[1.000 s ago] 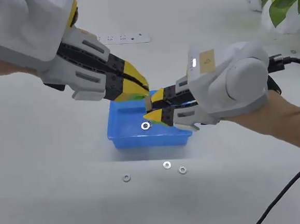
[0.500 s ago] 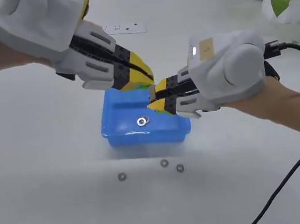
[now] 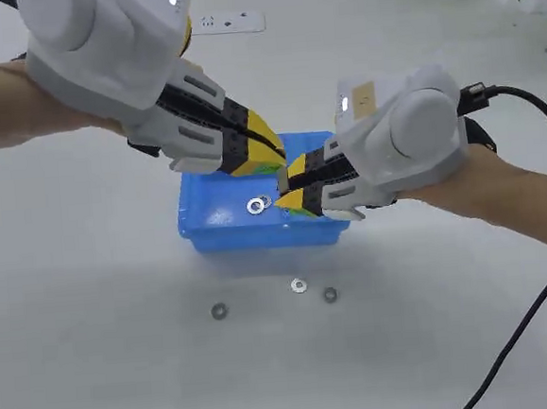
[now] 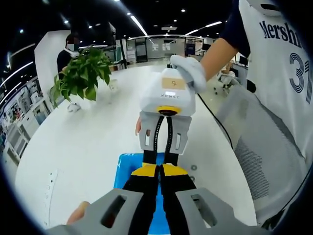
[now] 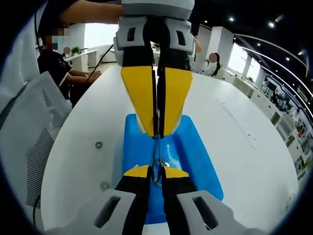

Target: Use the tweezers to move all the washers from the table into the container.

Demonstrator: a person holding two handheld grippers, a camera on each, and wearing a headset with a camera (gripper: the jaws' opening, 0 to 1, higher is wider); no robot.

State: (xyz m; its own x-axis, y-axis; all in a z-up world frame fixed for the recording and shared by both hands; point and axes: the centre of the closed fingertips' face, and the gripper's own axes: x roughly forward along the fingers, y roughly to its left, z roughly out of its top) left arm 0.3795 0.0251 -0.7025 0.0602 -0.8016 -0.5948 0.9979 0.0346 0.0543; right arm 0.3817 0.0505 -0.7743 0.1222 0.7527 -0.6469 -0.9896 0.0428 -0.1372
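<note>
Two hand-held grippers meet over a blue container (image 3: pixel 221 239) on a white table (image 3: pixel 97 370), sharing one pair of tweezers (image 5: pixel 157 154) between them. The left gripper (image 3: pixel 270 155), reaching in from the container's far left corner, has its yellow jaws pressed together on the upper end of the tweezers, apparently to steady and aim the tool. The right gripper (image 3: pixel 290 196), coming in over the container's right edge, has its jaws drawn narrow on either side of the thin arms lower down, seemingly to do the pinching; how hard they press cannot be made out. The tips point down into the container, above two washers (image 3: pixel 257 206) lying together on its floor near the middle, which suggests a drop-off. No washer is visible in the tips, though they are too fine to be sure. Three more washers lie on the table just beyond the container's near wall: one off its left corner (image 3: pixel 218 311) and two close together nearer its right corner (image 3: pixel 299 285) (image 3: pixel 330 296). By that count, the job looks less than half done.
</note>
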